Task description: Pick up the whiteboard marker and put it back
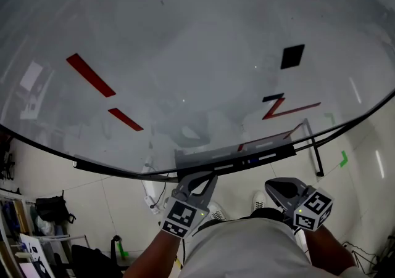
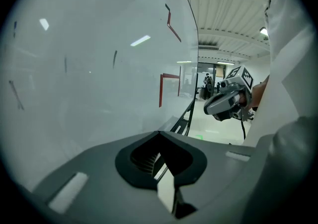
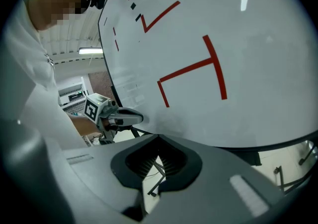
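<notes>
The whiteboard marker first, and we can't pin it down for certain. Our best bet is that it's one of the slim dark shapes (image 1: pixel 223 166) lying lengthwise on the tray (image 1: pixel 203 161) that runs under the lower edge of the whiteboard (image 1: pixel 185 36). They're too small in the head view to tell cap from barrel.

We'd expect a marker to be light and stiff, with a smooth round plastic body that wants to roll or squirt out of a pinch. So the hold we'd go for is square across the middle of the barrel, clear of the cap, with the jaws crossing its length rather than lying along it.

Just below the tray, the left gripper (image 1: pixel 197 178) hangs near it with its tip toward the ledge. In its own view the jaws are closed together with nothing between them. The right gripper (image 1: pixel 279 187) sits off to the side, a little further from the tray, clenched and empty too. Both will need to spread before anything is taken.

Further out, the board carries red strokes (image 1: pixel 91 74) and a black square (image 1: pixel 292 56), with pale floor (image 1: pixel 123 203) beneath.
</notes>
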Demonstrator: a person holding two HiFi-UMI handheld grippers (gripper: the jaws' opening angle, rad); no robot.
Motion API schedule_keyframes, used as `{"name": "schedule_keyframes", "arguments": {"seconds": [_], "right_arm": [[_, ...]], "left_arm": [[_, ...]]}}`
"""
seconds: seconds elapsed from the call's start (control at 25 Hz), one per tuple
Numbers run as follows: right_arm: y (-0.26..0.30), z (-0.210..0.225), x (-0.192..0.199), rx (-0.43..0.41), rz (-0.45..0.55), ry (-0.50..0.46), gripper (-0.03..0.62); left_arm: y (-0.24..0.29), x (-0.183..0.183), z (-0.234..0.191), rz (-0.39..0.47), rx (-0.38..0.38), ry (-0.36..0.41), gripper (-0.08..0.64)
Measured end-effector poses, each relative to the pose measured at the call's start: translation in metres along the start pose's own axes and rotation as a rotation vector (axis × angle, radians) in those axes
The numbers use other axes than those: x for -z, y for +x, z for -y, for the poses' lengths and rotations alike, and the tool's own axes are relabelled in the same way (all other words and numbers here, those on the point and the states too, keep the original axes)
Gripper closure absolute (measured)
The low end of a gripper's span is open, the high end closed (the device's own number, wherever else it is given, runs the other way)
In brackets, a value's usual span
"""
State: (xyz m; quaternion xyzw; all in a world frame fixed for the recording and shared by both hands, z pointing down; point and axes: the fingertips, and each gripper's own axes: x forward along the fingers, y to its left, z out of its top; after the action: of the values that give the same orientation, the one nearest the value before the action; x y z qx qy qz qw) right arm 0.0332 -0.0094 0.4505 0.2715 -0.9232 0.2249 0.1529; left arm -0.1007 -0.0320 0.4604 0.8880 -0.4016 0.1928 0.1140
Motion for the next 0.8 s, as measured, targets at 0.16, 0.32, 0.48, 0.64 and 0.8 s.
{"name": "schedule_keyframes", "arguments": {"seconds": [0.16,0.32,0.48,0.64,0.8], "right_arm": [[0.006,0.01,0.002,-0.043,-0.036,-0.013,0.591],[0.004,0.019,0.002,-0.075,-0.063,-0.047,0.591],[0.004,0.027,0.004,-0.088,-0.07,-0.05,0.591],[0.004,0.026,0.01,-0.111,-0.078,-0.045,0.591],[0.001,0.026,0.008,-0.113,-0.066,-0.048,0.591]], "left_arm": [[0.011,-0.004,-0.01,-0.015,-0.055,0.04,0.54],[0.019,-0.001,-0.005,-0.054,-0.069,0.111,0.538],[0.026,0.008,0.001,-0.091,-0.078,0.141,0.538],[0.029,0.015,0.006,-0.141,-0.085,0.198,0.537],[0.034,0.023,0.007,-0.226,-0.074,0.319,0.535]]}}
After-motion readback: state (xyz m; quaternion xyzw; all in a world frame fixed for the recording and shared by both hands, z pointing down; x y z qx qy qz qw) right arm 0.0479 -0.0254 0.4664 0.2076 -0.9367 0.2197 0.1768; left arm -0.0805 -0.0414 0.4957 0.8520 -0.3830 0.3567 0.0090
